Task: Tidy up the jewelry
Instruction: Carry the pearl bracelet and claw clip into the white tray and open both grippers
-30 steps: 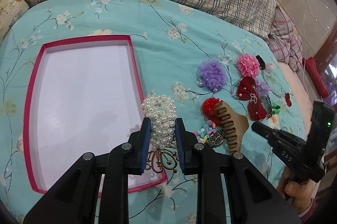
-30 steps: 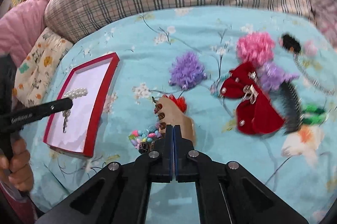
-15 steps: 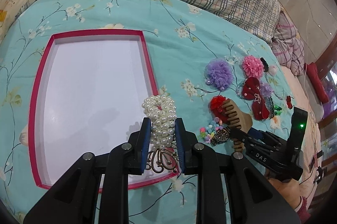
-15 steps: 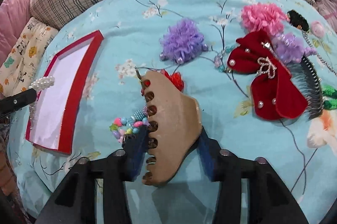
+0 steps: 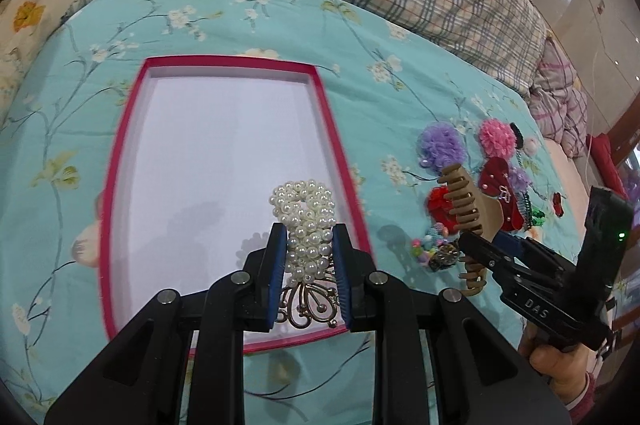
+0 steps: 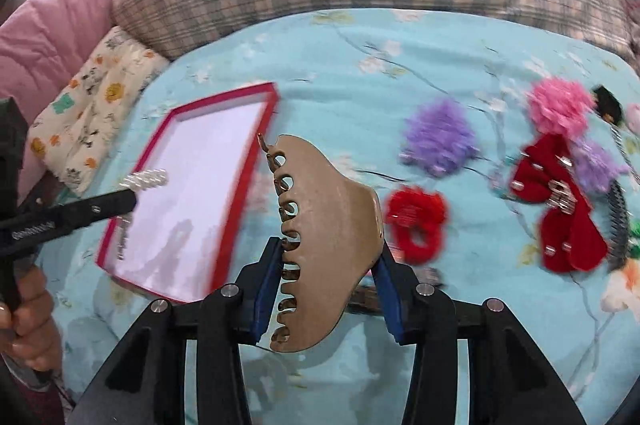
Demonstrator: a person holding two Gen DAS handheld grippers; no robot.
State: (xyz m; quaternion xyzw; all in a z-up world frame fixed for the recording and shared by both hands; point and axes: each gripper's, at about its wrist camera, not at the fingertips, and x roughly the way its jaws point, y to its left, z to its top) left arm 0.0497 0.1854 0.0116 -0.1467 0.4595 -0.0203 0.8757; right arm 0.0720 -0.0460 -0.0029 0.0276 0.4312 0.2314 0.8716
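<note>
Left tongs (image 5: pixel 307 265) are gripping the pearl clip (image 5: pixel 306 221), pads pinching its sides, long axis running straight ahead out of the tongs, gold filigree end sitting back between the pads. It's hanging over the near right corner of the tray (image 5: pixel 120 161); the white floor lies ahead and left of the tongs, so this side is nearer the drop.

Right tongs (image 6: pixel 326 289) are clamping the claw clip (image 6: pixel 320 245), half-spread, teeth facing left, long axis pointing ahead. The tray (image 6: pixel 244 181) is lying ahead-left of them, well apart. Remaining hairpieces are sitting on the bed (image 6: pixel 360 65), ahead-right.

Likely next: release the pearls, then swing the claw left.
</note>
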